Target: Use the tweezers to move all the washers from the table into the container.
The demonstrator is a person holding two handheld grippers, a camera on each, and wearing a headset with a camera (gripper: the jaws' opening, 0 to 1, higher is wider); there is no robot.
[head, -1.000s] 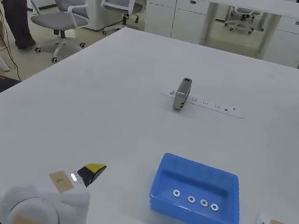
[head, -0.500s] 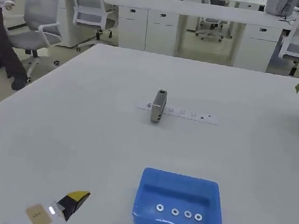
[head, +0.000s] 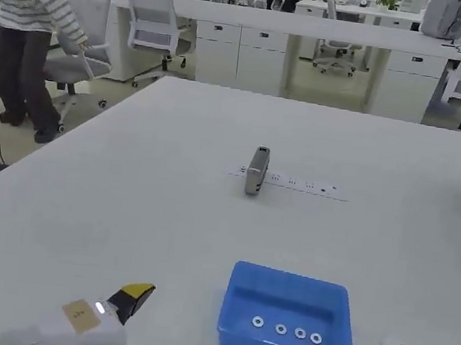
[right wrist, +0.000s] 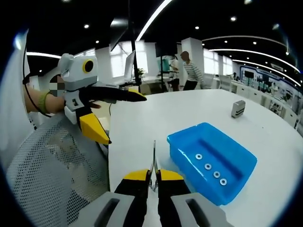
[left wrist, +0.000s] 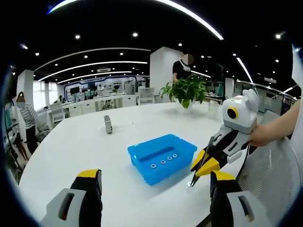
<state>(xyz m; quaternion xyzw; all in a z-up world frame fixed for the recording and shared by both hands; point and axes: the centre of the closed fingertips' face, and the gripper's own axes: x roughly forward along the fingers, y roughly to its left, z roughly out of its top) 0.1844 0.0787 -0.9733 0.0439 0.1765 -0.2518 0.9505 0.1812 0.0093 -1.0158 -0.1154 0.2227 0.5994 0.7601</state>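
Observation:
A blue container (head: 290,289) stands on the white table near me, with several steel washers (head: 281,329) in a row on its floor. My left gripper (head: 128,302) hovers left of it at the near edge; in its own view the left gripper (left wrist: 156,189) is open with nothing between the jaws. My right gripper (right wrist: 152,177) is shut on thin metal tweezers (right wrist: 154,158), which point at the table just short of the container (right wrist: 227,182). From the left gripper view the tweezers (left wrist: 196,172) slant down beside the container (left wrist: 142,163).
A white power strip (head: 304,183) with a grey adapter (head: 257,170) lies at mid-table. Office chairs (head: 153,14) and desks stand beyond the far edge. A person (head: 21,32) stands at the far left. A potted plant (left wrist: 184,90) sits on the table's right side.
The head view has tilted up and shifted. The container and its washers lie as before, and both grippers stay low at the near edge.

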